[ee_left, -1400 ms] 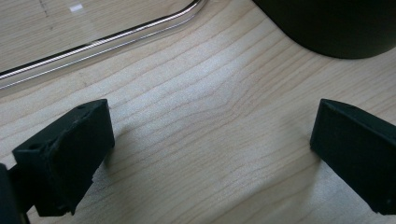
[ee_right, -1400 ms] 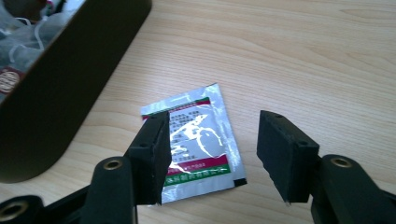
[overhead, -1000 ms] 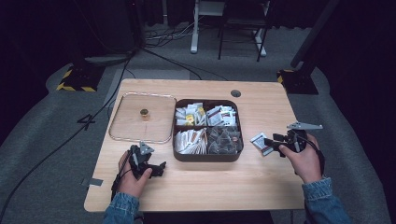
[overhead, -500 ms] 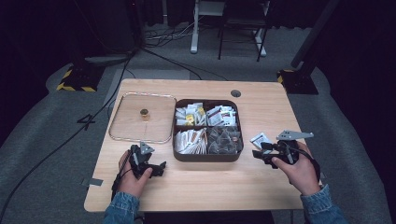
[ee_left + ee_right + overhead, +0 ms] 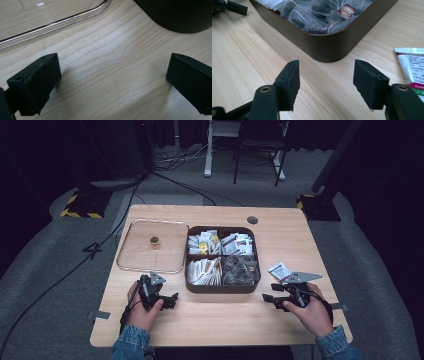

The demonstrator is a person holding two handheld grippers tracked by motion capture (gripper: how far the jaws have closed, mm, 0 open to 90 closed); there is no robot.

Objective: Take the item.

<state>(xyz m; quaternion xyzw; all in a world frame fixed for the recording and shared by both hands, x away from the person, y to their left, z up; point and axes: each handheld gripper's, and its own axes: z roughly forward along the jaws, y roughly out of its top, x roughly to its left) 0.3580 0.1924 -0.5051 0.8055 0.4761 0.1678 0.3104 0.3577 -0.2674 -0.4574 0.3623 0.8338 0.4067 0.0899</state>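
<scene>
A dark brown compartment box (image 5: 220,286) of tea bags and sachets sits mid-table. A white sachet (image 5: 279,270) with green and red print lies flat on the wood to its right. My right gripper (image 5: 268,295) hovers low, just in front of the sachet, by the box's front right corner (image 5: 329,51). Its jaws have just been opening and stand open with nothing between them. The sachet (image 5: 412,66) lies off to the right of them. My left gripper (image 5: 171,301) rests near the box's front left corner, jaws wide open over bare wood (image 5: 112,75).
A clear lid (image 5: 131,251) with a small knob (image 5: 155,241) lies left of the box, and its rim (image 5: 50,25) passes just beyond my left jaws. The table's front edge is close behind both hands. A cable grommet (image 5: 252,220) sits at the back.
My right hand has drawn back from the sachet toward the front edge and sunk a little. The sachet stays flat where it was. The left hand has kept still.
</scene>
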